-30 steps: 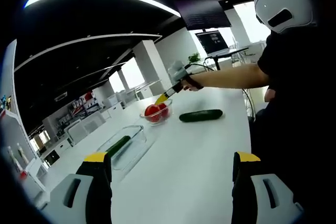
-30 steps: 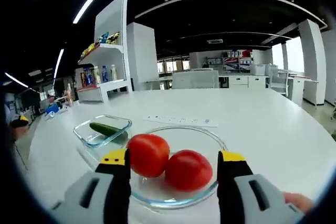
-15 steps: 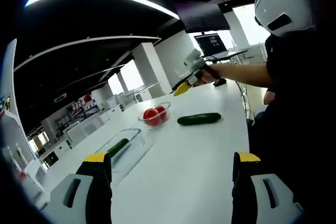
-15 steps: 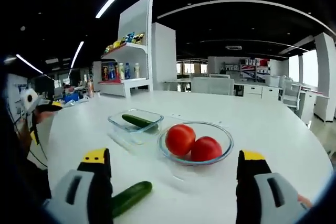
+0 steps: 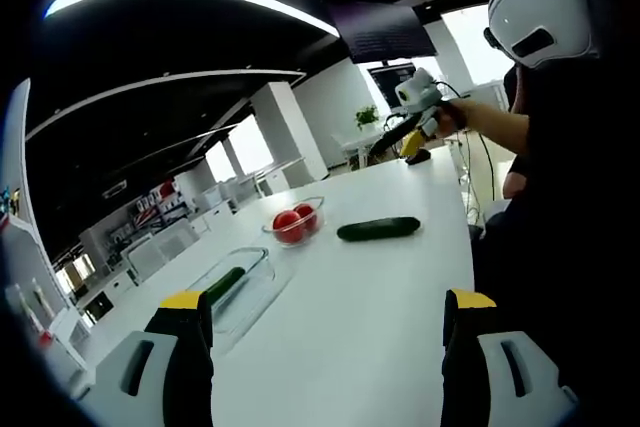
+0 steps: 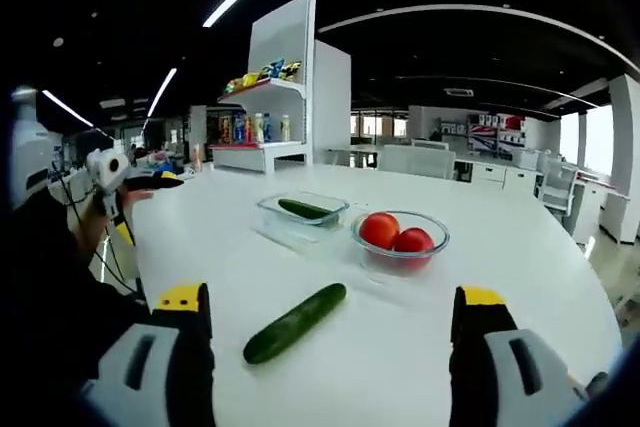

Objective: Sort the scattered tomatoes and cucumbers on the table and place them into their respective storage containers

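Your right gripper [image 6: 325,347] hangs spread and empty above the loose cucumber [image 6: 293,322] on the white bench [image 6: 500,277], just beside the glass bowl [image 6: 400,247] of two tomatoes [image 6: 395,233]. Next, judge: pinch it and carry it to the rectangular container [image 6: 302,219]. Left gripper [image 5: 325,347] also spread.

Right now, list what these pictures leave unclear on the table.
- Left gripper view: the cucumber in the rectangular container is partly masked by the glass wall, so its full length is unclear.
- Right gripper view: the far tomato is overlapped by the near tomato in the round bowl; any third one behind them is hidden.
- Shelf items: too small to identify.
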A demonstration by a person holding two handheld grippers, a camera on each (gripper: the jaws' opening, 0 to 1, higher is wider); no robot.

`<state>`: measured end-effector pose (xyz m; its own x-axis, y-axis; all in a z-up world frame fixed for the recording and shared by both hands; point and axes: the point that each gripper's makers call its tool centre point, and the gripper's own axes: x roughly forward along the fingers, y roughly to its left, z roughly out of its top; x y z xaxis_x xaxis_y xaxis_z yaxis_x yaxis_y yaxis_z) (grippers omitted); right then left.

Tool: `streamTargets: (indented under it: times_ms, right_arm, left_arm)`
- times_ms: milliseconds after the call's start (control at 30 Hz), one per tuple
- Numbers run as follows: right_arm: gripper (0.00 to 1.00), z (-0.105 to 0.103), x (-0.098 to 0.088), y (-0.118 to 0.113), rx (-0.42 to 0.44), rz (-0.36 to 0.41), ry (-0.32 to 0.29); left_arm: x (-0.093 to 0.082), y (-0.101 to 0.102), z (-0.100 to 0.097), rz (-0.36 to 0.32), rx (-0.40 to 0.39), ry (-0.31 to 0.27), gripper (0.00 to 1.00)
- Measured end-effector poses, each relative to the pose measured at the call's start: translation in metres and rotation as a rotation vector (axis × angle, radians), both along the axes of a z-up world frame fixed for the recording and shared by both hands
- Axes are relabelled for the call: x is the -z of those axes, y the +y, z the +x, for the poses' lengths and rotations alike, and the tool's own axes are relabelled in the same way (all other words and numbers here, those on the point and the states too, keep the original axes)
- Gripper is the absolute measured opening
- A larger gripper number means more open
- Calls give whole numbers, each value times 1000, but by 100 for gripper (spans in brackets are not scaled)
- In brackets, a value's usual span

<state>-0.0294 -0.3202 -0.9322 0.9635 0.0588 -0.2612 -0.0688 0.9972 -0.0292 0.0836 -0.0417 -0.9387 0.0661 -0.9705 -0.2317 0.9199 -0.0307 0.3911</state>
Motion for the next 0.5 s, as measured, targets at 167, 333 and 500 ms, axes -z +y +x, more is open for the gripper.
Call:
streamTargets:
  times_ms: [167, 333, 500]
  right_arm:
    - [97, -21, -5, 10, 3, -32, 13]
    - [97, -40, -8, 13, 17, -44, 22]
    - [97, -47, -12, 15, 26, -55, 26]
  left_arm:
    - [-1, 0, -2, -1, -2, -4, 95]
    - [-2, 0, -1, -7, -5, -3, 95]
    - [0, 0, -1, 0, -3, -5, 95]
